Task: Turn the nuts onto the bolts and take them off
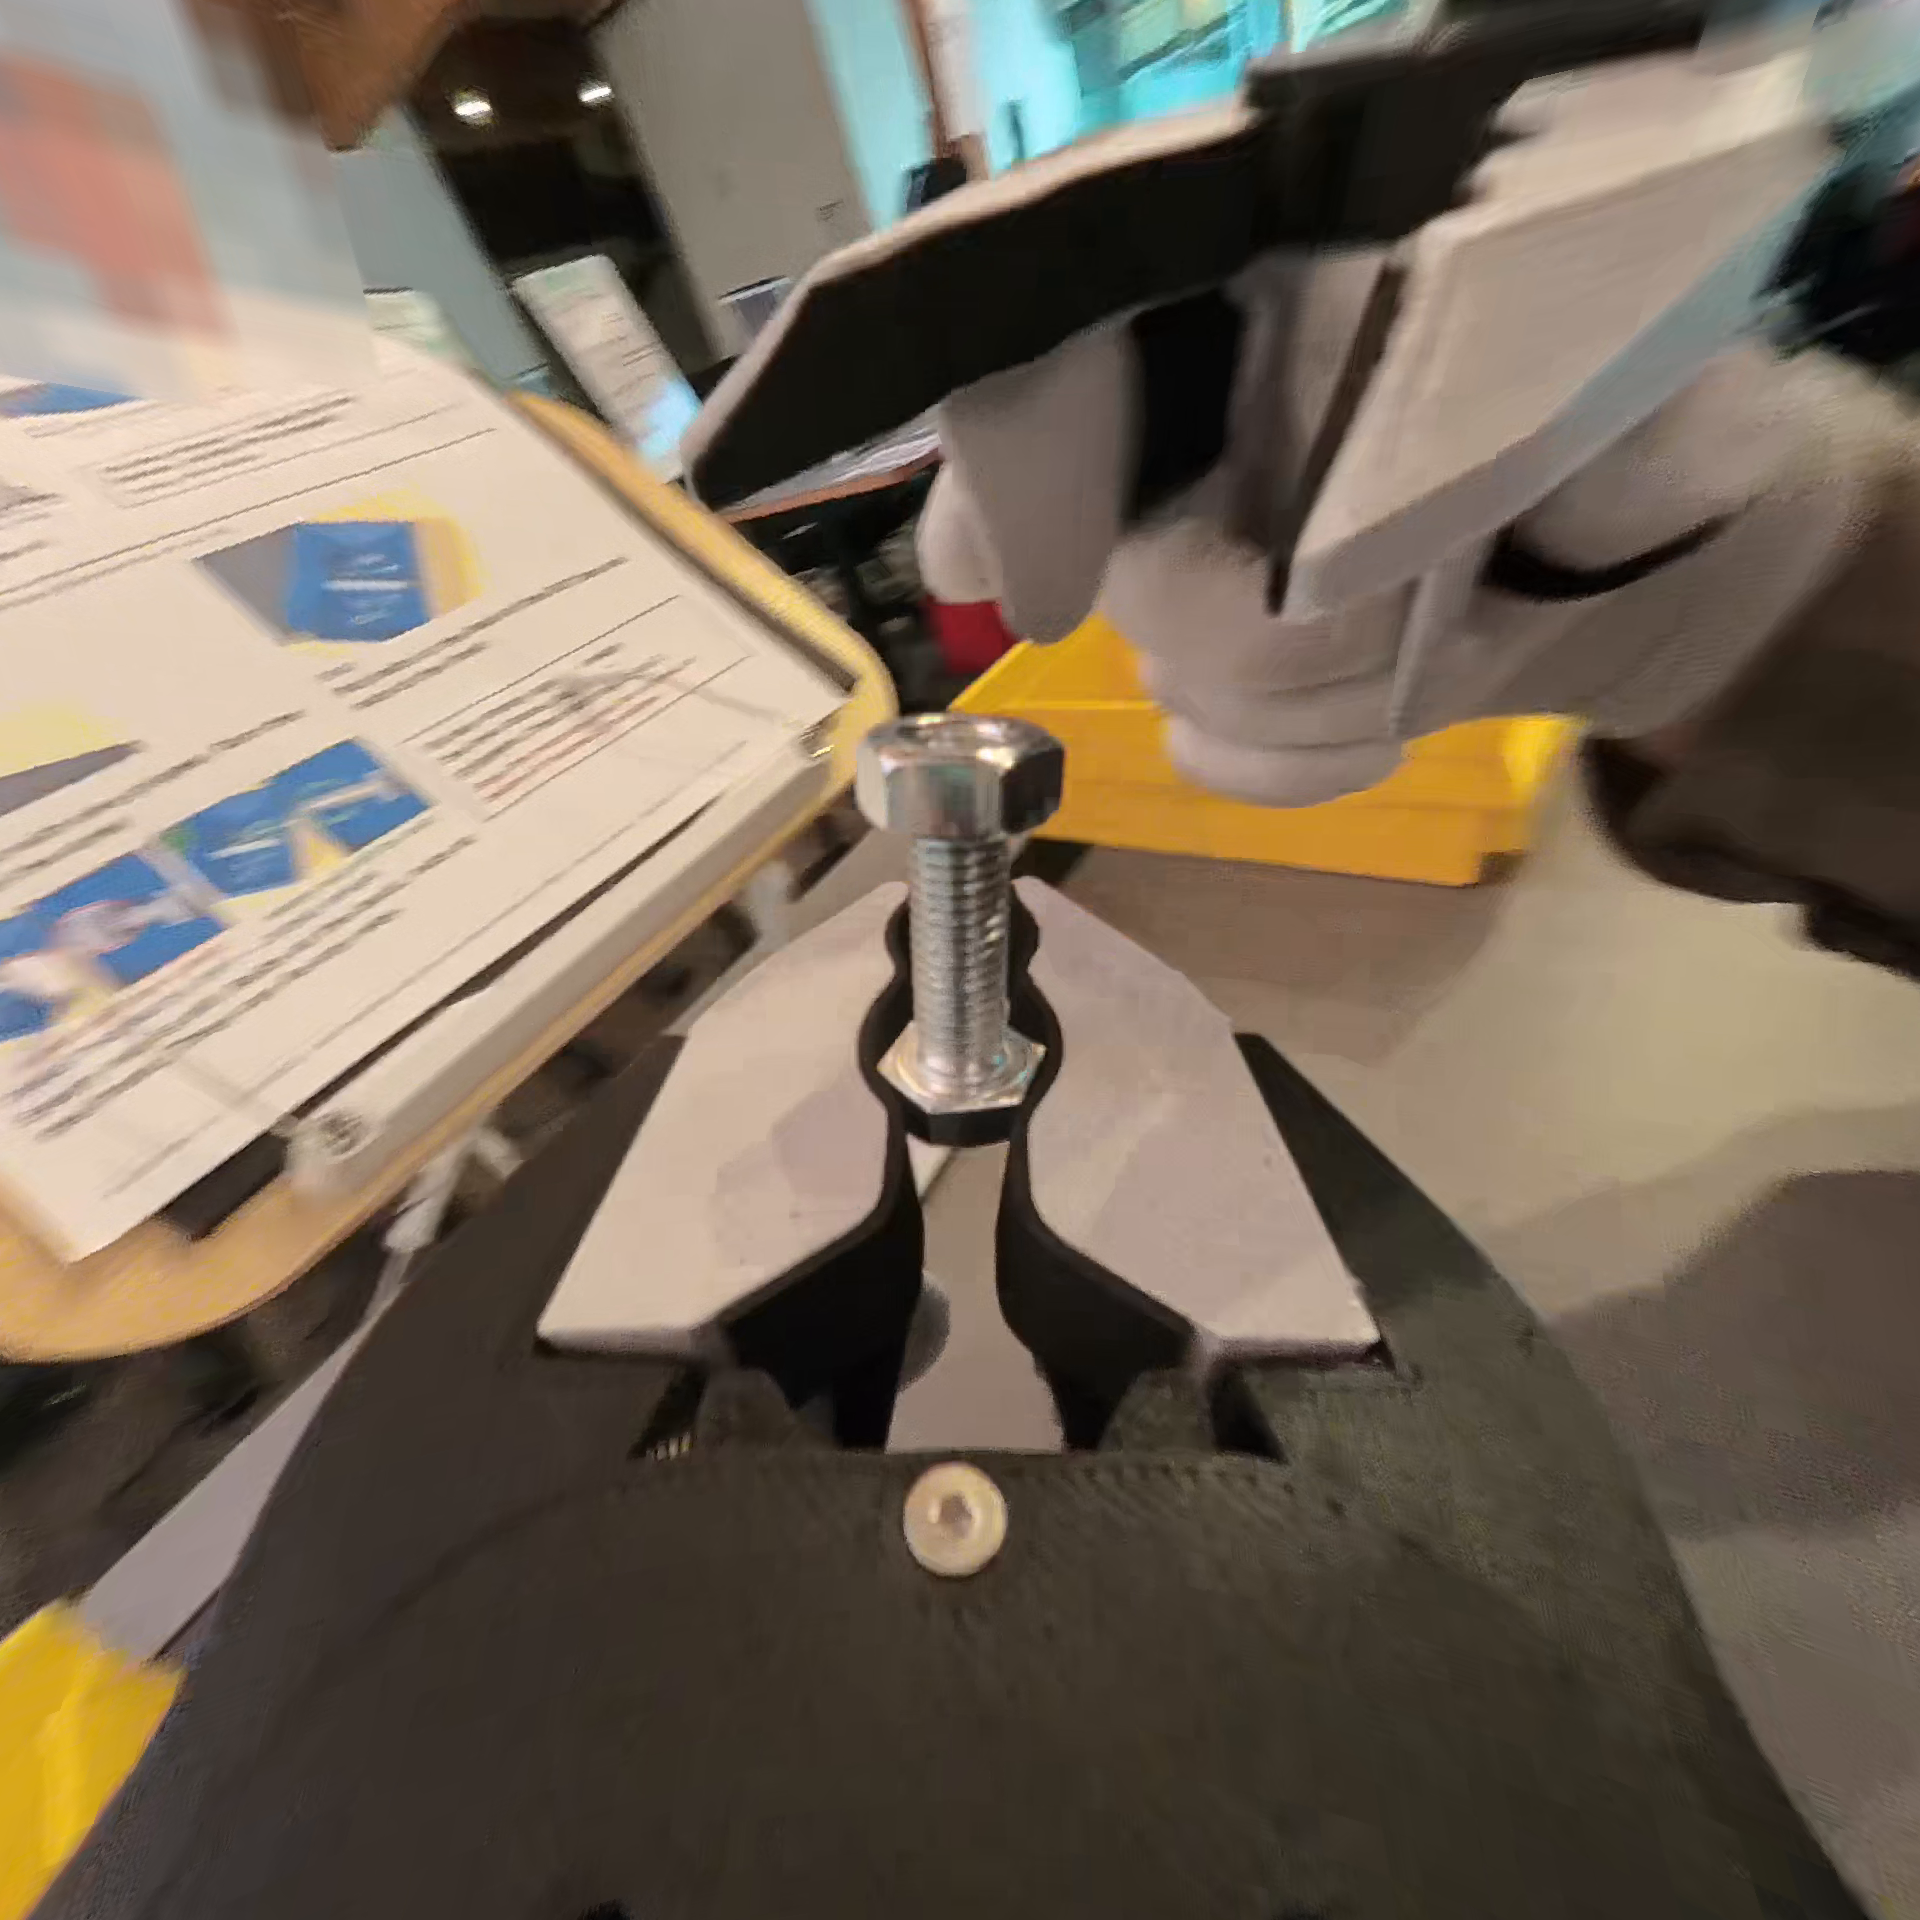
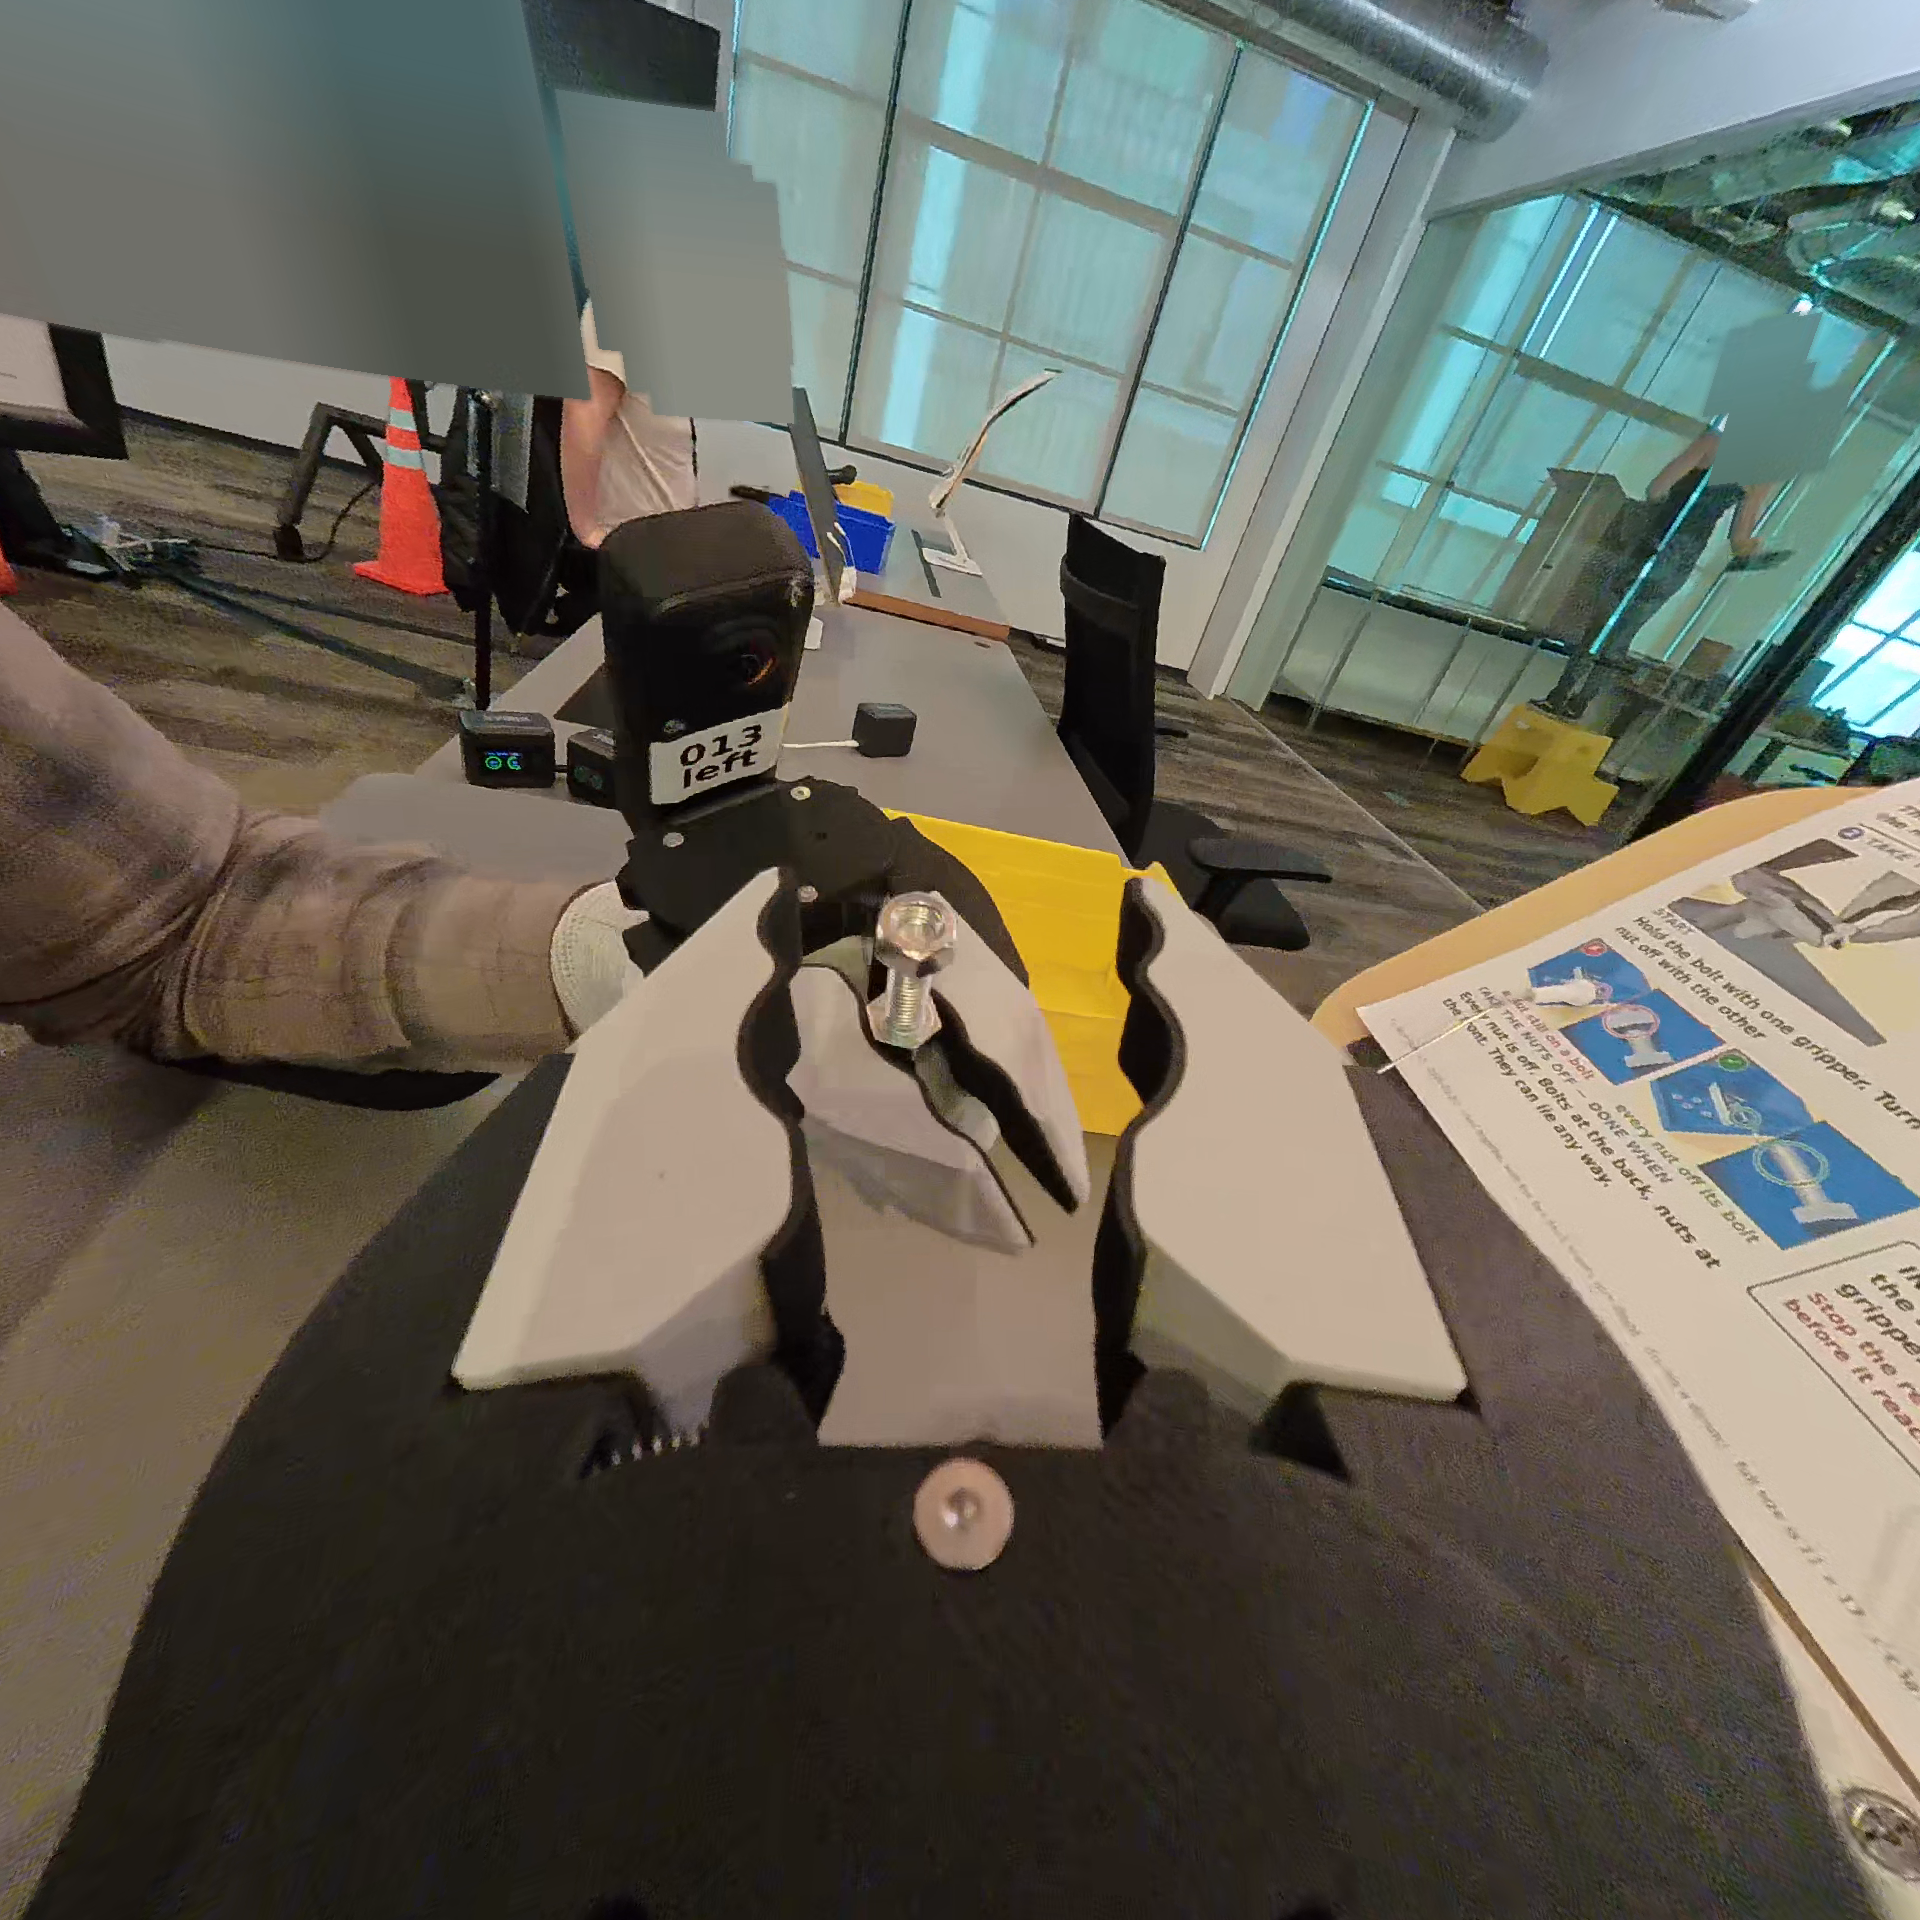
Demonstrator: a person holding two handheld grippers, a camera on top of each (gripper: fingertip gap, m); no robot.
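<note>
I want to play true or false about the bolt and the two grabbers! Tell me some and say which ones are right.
1. The left gripper is shut on the nut at the bolt's lower end. True.
2. The bolt lies flat on the table. False: it stands upright, head up, held in the air.
3. The right gripper is open and holds nothing. True.
4. The bin behind the bolt is red. False: it is yellow.
5. The hand holding the right gripper wears a white glove. True.
6. The instruction sheet rests on the floor. False: it sits on a tan board.
</note>
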